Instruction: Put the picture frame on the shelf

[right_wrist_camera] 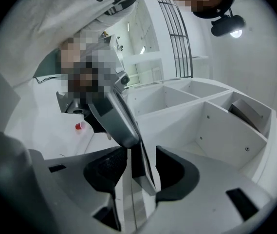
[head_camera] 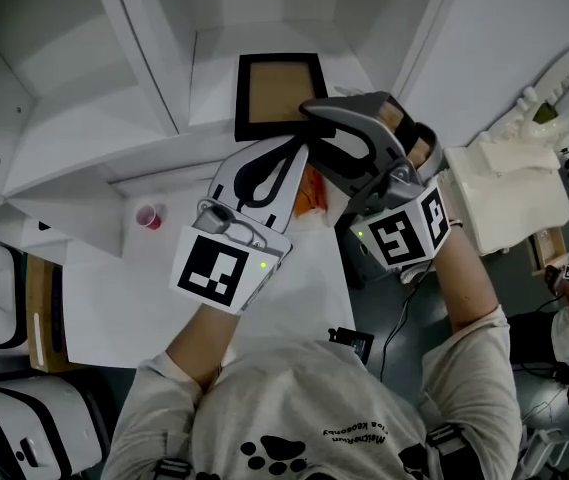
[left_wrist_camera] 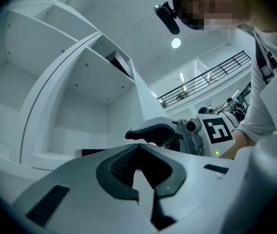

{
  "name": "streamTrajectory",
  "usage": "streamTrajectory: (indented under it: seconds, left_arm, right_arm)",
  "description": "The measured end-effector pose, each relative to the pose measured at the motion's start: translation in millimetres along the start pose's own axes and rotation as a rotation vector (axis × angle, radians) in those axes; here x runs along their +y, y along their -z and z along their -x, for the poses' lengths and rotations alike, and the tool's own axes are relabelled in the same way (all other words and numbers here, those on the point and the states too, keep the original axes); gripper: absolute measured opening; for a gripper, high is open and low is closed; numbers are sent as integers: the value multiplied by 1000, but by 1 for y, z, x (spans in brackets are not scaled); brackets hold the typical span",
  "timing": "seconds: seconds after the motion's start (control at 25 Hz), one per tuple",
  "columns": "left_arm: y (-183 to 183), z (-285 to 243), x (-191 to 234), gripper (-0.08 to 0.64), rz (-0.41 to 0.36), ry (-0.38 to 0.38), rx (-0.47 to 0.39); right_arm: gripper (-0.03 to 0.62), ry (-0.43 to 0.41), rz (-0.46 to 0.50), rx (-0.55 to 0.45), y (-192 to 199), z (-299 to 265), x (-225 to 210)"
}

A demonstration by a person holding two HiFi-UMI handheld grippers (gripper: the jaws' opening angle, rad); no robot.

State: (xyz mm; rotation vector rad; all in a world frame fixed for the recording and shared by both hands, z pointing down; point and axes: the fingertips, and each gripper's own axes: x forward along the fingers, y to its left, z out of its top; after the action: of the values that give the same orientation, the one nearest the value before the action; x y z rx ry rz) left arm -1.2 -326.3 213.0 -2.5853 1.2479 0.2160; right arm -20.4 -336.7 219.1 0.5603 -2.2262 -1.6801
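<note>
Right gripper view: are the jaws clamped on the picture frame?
No, the picture frame stands edge-on between the jaws of the right gripper, but they are apart and a gap shows beside one jaw.

The picture frame (head_camera: 279,93) fills its bay of the shelf (head_camera: 84,158); divider walls (head_camera: 142,63) close both sides; left gripper (head_camera: 289,153) and right gripper (head_camera: 319,123) crowd the mouth. Leftward the table (head_camera: 114,308) offers room, bar a red cup (head_camera: 150,216).
</note>
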Motion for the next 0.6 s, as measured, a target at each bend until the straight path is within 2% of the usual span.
streamTrajectory:
  seconds: [0.08, 0.6]
  left_arm:
    - [5, -1, 2, 20, -4, -3, 26]
    - [6, -8, 9, 20, -5, -24, 18]
  right_arm:
    - [179, 9, 2, 19, 2, 4, 0]
    - [178, 91, -16, 63, -2, 29, 4]
